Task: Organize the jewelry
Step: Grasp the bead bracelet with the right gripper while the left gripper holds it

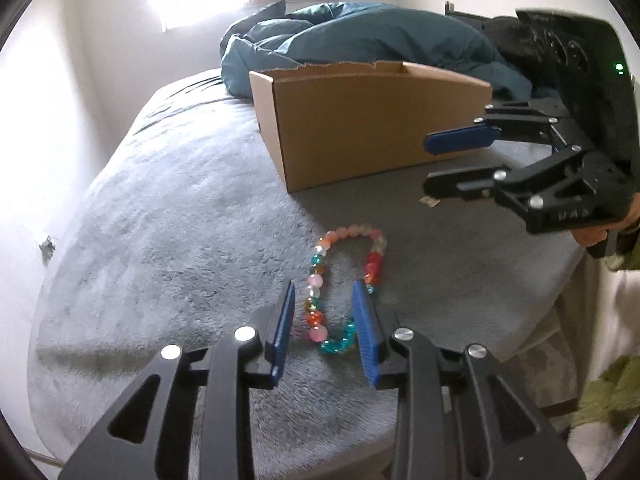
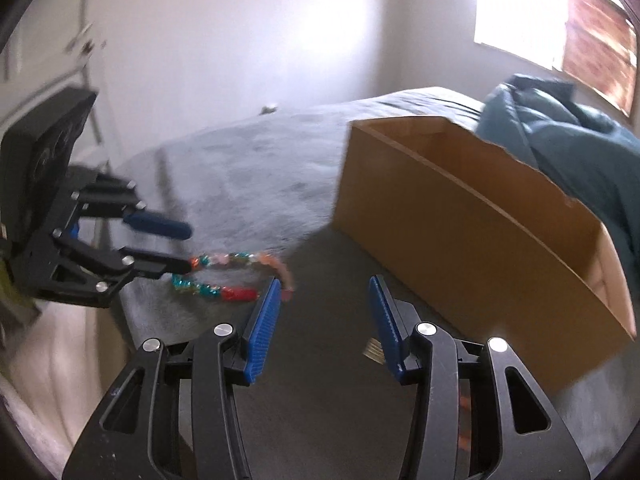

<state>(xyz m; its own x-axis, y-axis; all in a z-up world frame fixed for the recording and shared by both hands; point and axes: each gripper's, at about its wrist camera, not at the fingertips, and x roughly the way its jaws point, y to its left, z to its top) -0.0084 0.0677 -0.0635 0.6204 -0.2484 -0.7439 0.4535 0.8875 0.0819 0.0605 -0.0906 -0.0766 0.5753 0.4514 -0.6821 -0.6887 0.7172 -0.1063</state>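
Observation:
A colourful beaded bracelet lies on the grey plush bed cover. My left gripper is open, low over the bracelet's near end, with beads between its blue pads. The bracelet also shows blurred in the right wrist view. My right gripper is open and empty above the cover, right of the bracelet; it shows in the left wrist view. An open cardboard box stands behind the bracelet; in the right wrist view it is to my right.
A teal duvet is bunched behind the box. A small paper tag lies on the cover near the right gripper. The bed's edge drops off at the right. A white wall and window are beyond.

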